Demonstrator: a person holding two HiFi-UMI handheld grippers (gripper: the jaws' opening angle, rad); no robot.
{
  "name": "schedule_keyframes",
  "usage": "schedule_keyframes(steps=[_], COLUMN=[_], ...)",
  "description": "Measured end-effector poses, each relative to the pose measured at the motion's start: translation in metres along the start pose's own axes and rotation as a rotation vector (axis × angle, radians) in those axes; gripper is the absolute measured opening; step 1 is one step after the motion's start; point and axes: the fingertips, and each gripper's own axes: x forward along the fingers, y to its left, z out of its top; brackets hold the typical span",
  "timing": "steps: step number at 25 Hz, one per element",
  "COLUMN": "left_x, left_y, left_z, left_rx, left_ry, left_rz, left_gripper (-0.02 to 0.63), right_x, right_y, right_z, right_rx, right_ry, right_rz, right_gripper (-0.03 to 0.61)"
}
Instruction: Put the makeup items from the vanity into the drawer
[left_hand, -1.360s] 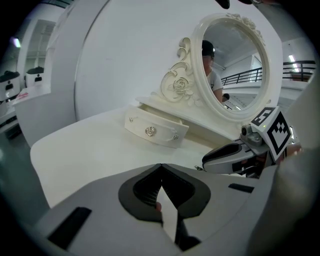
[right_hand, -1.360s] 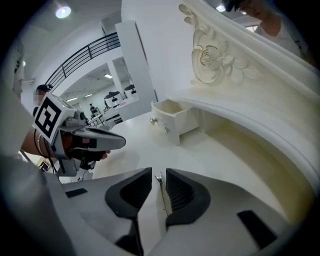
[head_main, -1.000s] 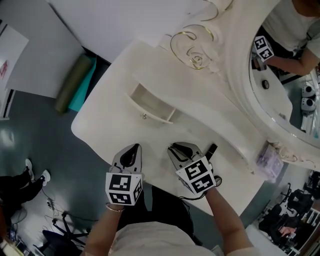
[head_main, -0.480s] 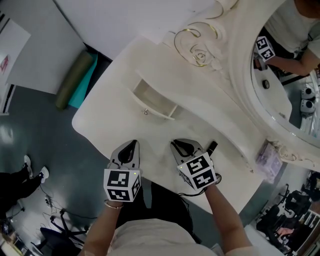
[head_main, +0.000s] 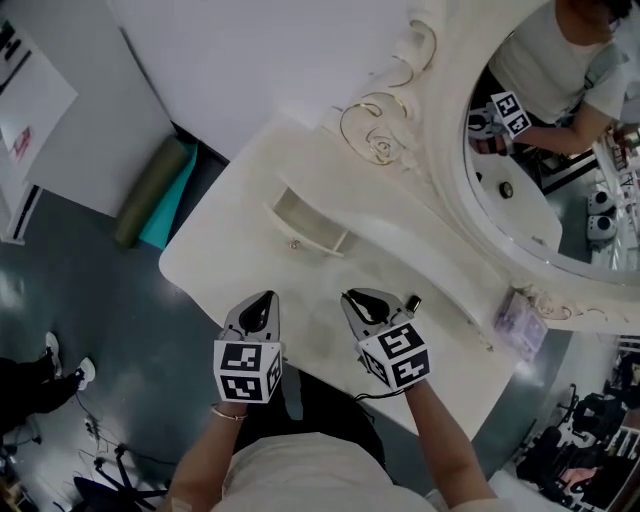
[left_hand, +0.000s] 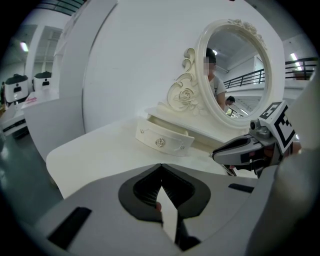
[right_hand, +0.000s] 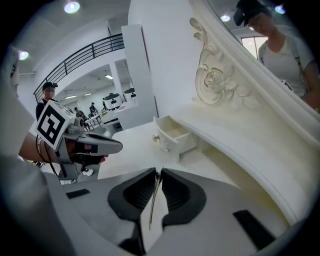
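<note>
Nearest the person, the left tool (left_hand: 161, 167) is hovering over the front edge of the desk (head_main: 240, 250) with its jaws pressed together and nothing between them. Beside it, the right tool (right_hand: 159, 172) has just been closing its jaws, and they are now clenching what looks like a thin strip (right_hand: 154, 200), pale and metal-looking, standing in the slit between the pads. What kind of makeup item it is cannot be told. Just to the right of that tool, a short dark stick (head_main: 411, 302) is lying on the desk, half hidden by the tool's body. Farther back, the small drawer (head_main: 308, 218) is standing pulled open, and its inside is showing bare as far as the right gripper view looks into it. So the task seems to be only starting: one item is probably in hand, none is stowed, and the dark stick is waiting. The stretch of desk between the tools and the drawer is carrying nothing that would block the way. Off at the desk's right end a lilac packet (head_main: 521, 322) is lying below the oval mirror (head_main: 530, 190), and a rolled mat (head_main: 150, 190) is lying on the floor beyond the desk's left side.
</note>
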Motion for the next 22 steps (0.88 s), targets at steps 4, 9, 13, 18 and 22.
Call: schedule_keyframes(steps=[4,9,13,18,22], left_x=[-0.007,-0.009,-0.006,0.003,0.009], left_y=[0.000,0.002,0.002,0.006,0.013], left_z=[0.017,0.042,0.059,0.080,0.085], left_rx=[0.007,0.034,0.066,0.104,0.104], left_ry=[-0.032,-0.068,-0.075,-0.087,-0.079], left_rz=[-0.008,-0.028,-0.047,-0.063,-0.061], left_gripper=[0.006,0.006,0.008,0.006,0.006], right_x=[-0.014,-0.026,-0.031,-0.023,-0.009], right_y=[0.002,0.006,0.003,0.000,-0.003], right_z=[0.021,0.052,0.078,0.107,0.121], right_rx=[-0.014,-0.050,-0.072,-0.110,-0.126], right_ry=[-0.051,-0.101,-0.122,-0.146,-0.148], right_rz=[-0.023,-0.042,-0.048,-0.054,-0.050], right_gripper=[0.052,0.052,0.052,0.052,0.052])
